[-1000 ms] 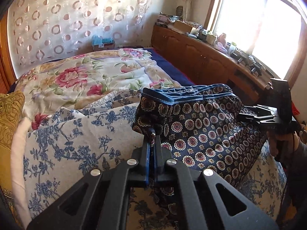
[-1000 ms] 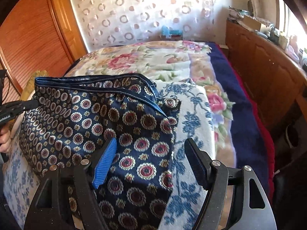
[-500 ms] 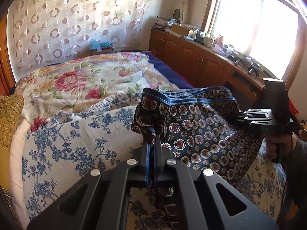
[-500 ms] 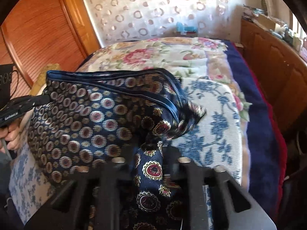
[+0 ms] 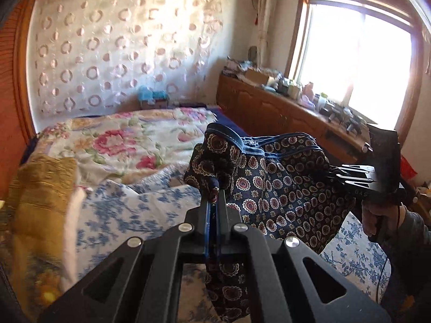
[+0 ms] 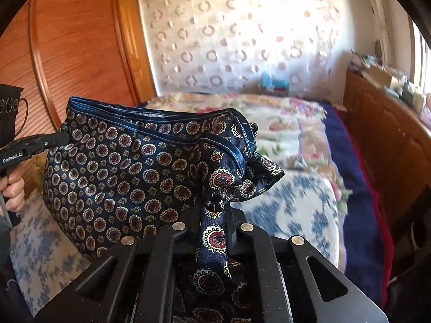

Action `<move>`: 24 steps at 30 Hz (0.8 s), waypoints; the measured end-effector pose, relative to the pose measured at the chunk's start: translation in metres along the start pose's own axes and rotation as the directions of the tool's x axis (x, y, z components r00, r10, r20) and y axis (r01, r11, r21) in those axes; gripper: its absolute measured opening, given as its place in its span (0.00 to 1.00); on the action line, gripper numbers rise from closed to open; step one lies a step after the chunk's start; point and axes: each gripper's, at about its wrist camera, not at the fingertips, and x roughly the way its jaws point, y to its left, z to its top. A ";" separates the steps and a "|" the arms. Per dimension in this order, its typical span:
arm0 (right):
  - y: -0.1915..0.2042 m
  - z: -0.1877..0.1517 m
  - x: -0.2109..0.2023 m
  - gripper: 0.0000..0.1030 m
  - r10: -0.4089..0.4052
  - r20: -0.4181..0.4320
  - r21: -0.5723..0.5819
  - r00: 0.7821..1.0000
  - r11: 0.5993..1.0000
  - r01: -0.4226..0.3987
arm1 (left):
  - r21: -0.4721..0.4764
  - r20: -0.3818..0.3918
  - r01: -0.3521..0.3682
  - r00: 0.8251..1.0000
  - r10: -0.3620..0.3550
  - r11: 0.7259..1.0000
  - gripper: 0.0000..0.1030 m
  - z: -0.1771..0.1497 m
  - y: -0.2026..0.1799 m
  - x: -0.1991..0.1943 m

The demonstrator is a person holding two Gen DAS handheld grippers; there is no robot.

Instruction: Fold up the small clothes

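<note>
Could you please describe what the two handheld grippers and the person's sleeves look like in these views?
Both grippers are matte black plastic with angular cut-out linkages and silver rivets. The left gripper has blue finger pads; white lettering reading GenRobot.AI marks its side. The right gripper carries a boxy black top and a thin dark cable by the handle. A grey sleeve shows.

The left gripper [image 5: 214,188] is clamped on the patterned shorts [image 5: 280,188]. The right gripper [image 6: 214,204] pinches their other corner, jaws closing; both tilt downward, each gripped by a hand [image 5: 373,216].

Glossy satin shorts [image 6: 129,177], matt black plastic grippers [image 6: 215,210]
</note>
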 end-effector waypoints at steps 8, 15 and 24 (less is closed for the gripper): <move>0.064 0.043 0.012 0.06 0.084 0.054 -0.123 0.995 0.989 -0.077 | -0.067 0.091 -0.109 0.989 0.114 0.992 0.00 -0.014 0.047 -0.072; 0.150 0.099 0.054 0.06 0.183 0.063 -0.282 0.981 0.946 -0.158 | -0.181 0.143 -0.240 0.953 0.267 0.954 0.00 -0.040 0.114 -0.121; 0.267 0.158 0.143 0.06 0.259 0.011 -0.482 0.966 0.847 -0.222 | -0.330 0.112 -0.340 0.912 0.395 0.880 0.00 -0.094 0.190 -0.138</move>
